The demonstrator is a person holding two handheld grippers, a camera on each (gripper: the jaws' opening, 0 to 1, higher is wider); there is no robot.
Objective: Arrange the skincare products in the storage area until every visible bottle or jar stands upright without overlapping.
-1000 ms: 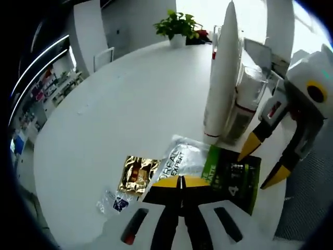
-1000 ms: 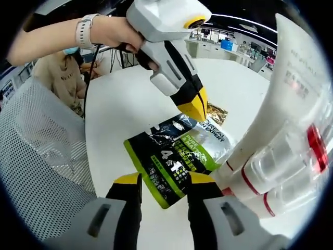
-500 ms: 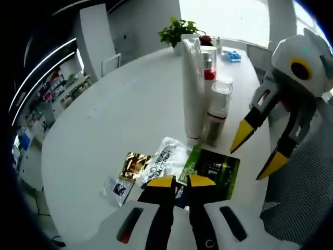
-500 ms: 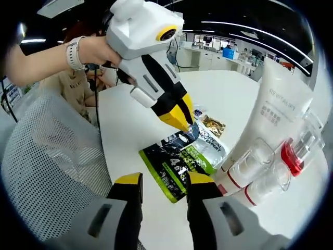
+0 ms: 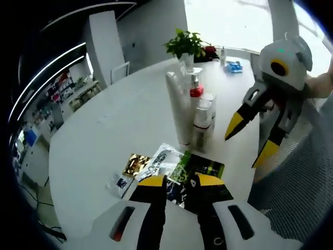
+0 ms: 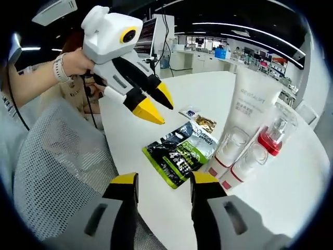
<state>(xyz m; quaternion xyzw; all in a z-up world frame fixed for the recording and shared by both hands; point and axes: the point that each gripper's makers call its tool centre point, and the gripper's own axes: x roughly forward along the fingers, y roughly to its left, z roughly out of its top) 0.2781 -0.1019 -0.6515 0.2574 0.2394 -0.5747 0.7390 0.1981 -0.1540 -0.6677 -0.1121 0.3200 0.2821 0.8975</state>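
Note:
A tall white tube [image 5: 177, 109] stands upright on the round white table [image 5: 114, 120], with a red-capped bottle [image 5: 196, 107] and a clear-capped bottle [image 5: 207, 117] close beside it. The same tube [image 6: 250, 109] and red-capped bottle [image 6: 266, 141] appear in the right gripper view with two clear-capped bottles [image 6: 231, 148]. Flat sachets lie in front of them: green-black [image 6: 174, 159], silver [image 6: 200, 139], gold [image 6: 204, 124] and a small clear one [image 6: 189, 111]. My left gripper [image 5: 179, 182] hovers open above the sachets [image 5: 200, 169]. My right gripper [image 6: 164, 179] is open too, off to the side of them.
A potted plant [image 5: 184, 44] and small items stand at the table's far edge. A mesh chair back [image 6: 57, 172] is beside the table near the grippers. A person's hand with a watch [image 6: 66, 65] holds the left gripper [image 6: 157, 104].
The left gripper has opened from shut and lifted away from the sachets. Both cameras have pulled back, so the bottles look smaller. The sachets and bottles stay put.

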